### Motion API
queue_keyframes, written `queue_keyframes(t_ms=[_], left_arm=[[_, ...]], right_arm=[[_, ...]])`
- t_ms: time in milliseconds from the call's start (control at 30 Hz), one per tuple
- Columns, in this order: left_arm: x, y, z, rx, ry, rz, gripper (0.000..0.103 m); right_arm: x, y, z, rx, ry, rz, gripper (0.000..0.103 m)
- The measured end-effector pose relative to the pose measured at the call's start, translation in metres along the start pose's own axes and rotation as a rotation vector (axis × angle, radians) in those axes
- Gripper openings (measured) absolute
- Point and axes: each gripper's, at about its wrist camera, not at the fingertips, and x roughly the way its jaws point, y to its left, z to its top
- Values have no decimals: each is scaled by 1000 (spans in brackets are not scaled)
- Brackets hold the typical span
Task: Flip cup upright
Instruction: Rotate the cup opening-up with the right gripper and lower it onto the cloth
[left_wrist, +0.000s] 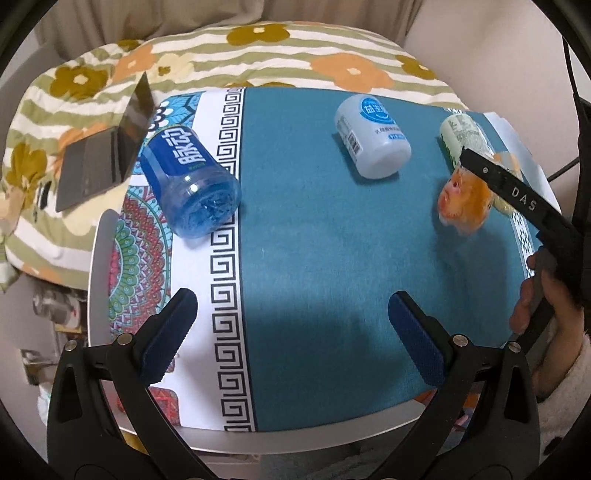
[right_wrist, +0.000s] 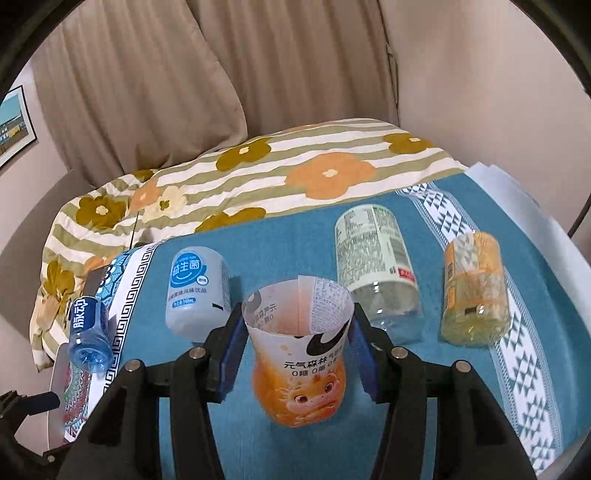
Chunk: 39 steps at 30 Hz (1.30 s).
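An orange cartoon-print cup (right_wrist: 299, 354) stands upright, mouth up, between the blue pads of my right gripper (right_wrist: 295, 332), which is shut on its upper rim. In the left wrist view the same cup (left_wrist: 461, 206) shows at the right, partly behind the right gripper's black finger (left_wrist: 509, 188). My left gripper (left_wrist: 291, 332) is open and empty above the near part of the teal cloth (left_wrist: 314, 240). Other cut-bottle cups lie on their sides: blue (left_wrist: 188, 181), white (left_wrist: 373, 136), clear green-labelled (right_wrist: 376, 266), yellow (right_wrist: 472, 291).
The round table has a white rim (left_wrist: 96, 258) and a patterned cloth border. A laptop (left_wrist: 107, 155) sits on the floral bedding (right_wrist: 295, 173) to the left, behind the table. Curtains hang at the back. A hand (left_wrist: 543, 295) holds the right gripper.
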Motion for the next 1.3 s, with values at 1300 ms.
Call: queue_keyframes(t_ms=[1300], left_arm=[[-3,-27,-21,6,0,24,103]], right_arm=[[-54,-4,-84,-205,-9,37,51]])
